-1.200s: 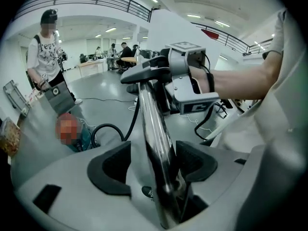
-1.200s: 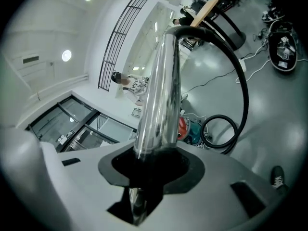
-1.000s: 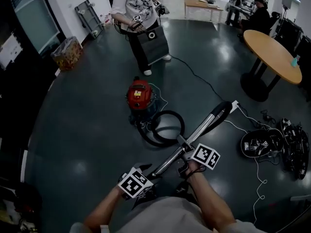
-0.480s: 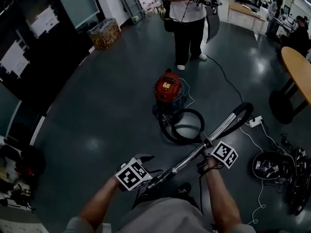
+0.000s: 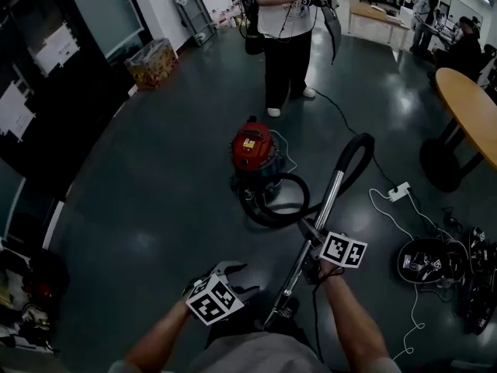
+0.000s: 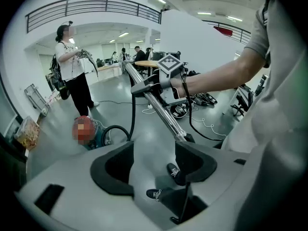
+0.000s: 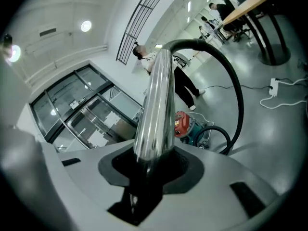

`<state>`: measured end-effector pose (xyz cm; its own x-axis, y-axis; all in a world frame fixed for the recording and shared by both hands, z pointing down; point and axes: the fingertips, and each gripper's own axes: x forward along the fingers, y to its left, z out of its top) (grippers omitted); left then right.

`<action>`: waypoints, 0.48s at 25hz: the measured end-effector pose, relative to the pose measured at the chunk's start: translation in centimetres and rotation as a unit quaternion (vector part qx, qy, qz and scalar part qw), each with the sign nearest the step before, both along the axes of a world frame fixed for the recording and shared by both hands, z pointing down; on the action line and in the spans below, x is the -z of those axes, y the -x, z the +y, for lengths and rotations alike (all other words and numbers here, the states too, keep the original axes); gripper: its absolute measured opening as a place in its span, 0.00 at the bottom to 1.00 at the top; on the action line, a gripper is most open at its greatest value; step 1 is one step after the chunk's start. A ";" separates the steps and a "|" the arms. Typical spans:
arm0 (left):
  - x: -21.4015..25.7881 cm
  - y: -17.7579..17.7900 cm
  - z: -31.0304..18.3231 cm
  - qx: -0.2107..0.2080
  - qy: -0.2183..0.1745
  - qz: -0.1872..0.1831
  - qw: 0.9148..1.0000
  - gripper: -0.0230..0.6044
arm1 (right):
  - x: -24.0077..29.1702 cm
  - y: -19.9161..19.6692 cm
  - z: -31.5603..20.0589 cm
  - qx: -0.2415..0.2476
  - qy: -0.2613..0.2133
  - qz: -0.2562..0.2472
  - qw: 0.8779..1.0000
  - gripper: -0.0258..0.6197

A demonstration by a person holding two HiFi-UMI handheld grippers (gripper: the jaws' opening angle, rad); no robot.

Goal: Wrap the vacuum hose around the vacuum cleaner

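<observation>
None of the wrapping shows yet; black flexible hose (image 5: 260, 217) lies looped on the dark floor (image 5: 155, 193) beside the red canister vacuum cleaner (image 5: 252, 148); right hand-held gripper (image 5: 309, 243) clamps the chrome wand (image 5: 330, 200); left hand-held gripper (image 5: 233, 274) hangs open, empty.

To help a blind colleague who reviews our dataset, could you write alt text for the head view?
Seen from above, the right gripper is shut on a metal vacuum tube, whose black hose loops to a red vacuum cleaner. The left gripper is open and empty beside the tube. Another person stands behind the vacuum cleaner.
</observation>
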<state>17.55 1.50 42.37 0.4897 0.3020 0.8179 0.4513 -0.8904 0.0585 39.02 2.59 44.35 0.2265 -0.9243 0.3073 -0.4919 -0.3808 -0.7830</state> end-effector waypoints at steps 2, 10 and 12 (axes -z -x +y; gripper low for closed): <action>-0.5 -1.0 0.6 -0.015 -0.002 0.003 1.000 0.48 | -0.4 -0.4 0.0 0.016 0.014 0.023 1.000 0.24; 1.0 -8.6 0.7 -0.064 -0.006 0.061 0.996 0.48 | -1.5 -1.1 0.6 0.075 0.076 0.096 0.990 0.24; 1.7 -10.9 0.3 -0.077 -0.003 0.077 0.994 0.48 | -1.5 -1.5 0.5 0.081 0.086 0.109 0.987 0.24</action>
